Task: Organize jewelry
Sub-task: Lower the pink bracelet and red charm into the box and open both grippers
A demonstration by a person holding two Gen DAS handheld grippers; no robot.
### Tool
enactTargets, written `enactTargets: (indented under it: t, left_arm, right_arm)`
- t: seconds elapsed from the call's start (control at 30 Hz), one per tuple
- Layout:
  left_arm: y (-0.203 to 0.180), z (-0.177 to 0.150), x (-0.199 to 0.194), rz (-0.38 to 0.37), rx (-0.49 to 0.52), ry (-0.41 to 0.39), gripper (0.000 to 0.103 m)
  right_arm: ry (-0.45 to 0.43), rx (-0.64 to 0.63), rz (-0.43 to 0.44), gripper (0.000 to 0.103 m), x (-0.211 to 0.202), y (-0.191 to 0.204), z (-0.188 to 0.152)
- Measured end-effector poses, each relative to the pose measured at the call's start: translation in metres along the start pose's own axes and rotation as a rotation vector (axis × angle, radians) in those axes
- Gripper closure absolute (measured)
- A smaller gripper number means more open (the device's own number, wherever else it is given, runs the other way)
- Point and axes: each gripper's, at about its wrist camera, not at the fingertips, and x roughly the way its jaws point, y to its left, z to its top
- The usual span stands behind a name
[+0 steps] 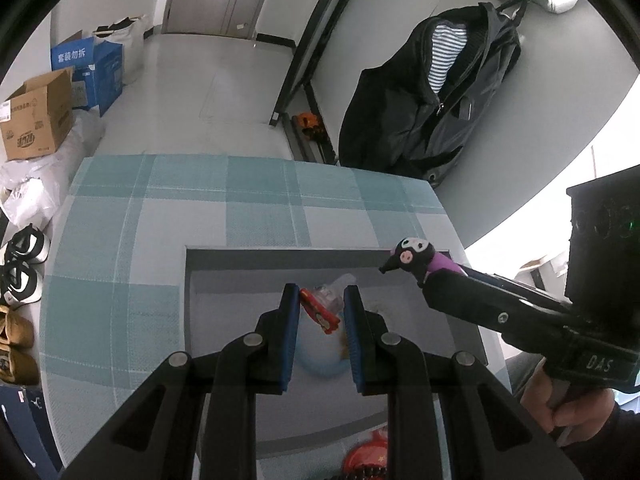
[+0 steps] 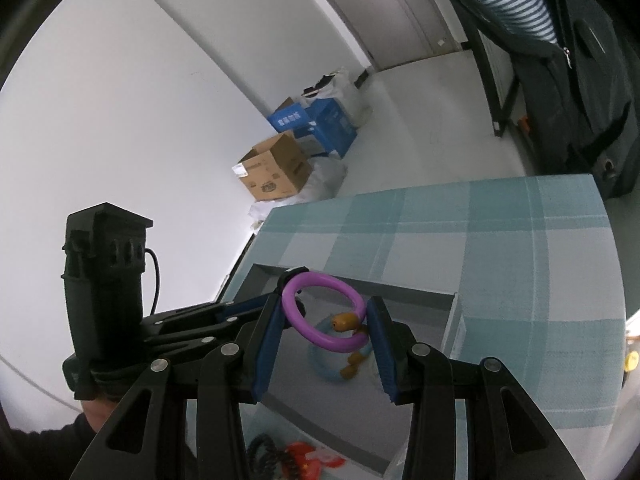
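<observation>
Your left gripper (image 1: pixel 322 300) fills the bottom of its own view, blue pads (image 1: pixel 291 332) drawn close with a red hair clip (image 1: pixel 320 312) clenched between them near the tips; a bit of clear plastic (image 1: pixel 334 292) sits against the clip, just beyond it. Directly below those fingers lies the open grey box (image 1: pixel 280 258), and inside it, under the clip, a pale blue ring (image 1: pixel 320 364) rests on the floor of the box. Nearer to you than the box, at the very bottom edge, a red ornament (image 1: pixel 370 452) and dark beads (image 1: pixel 368 474) lie on the checked tablecloth (image 1: pixel 120 280).

Your right gripper (image 2: pixel 326 316) is grasping a purple spiral hair tie (image 2: pixel 320 312): the coil spans the gap and both blue pads (image 2: pixel 270 344) press on its sides. A small amber bead (image 2: pixel 346 322) shows inside the loop. Seen from the left, a black-and-white cartoon charm (image 1: pixel 412 256) on this tie sticks out past the right fingertips, over the box's far right corner. Below the tie, within the box, you can see the pale blue ring and more amber pieces (image 2: pixel 352 364). Closer to you than the box, a black coil tie (image 2: pixel 272 456) and red trinkets (image 2: pixel 316 460) lie on the cloth.

Each hand (image 1: pixel 568 408) grips its handle at the frame edge.
</observation>
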Motion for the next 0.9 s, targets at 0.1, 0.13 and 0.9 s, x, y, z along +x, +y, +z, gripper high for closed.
enactTargets:
  t: [0.1, 0.13, 0.9]
  left_arm:
    - [0.001, -0.001, -0.002, -0.013, -0.004, -0.01, 0.085]
    - [0.002, -0.001, -0.002, -0.024, -0.01, -0.013, 0.085]
    - [0.009, -0.018, -0.034, 0.033, -0.096, -0.078, 0.046]
  right_arm:
    - [0.008, 0.002, 0.0, 0.062, 0.002, 0.001, 0.0]
    - [0.01, -0.002, -0.004, 0.059, 0.002, 0.001, -0.001]
    - [-0.086, 0.0, -0.052, 0.025, -0.033, -0.003, -0.008]
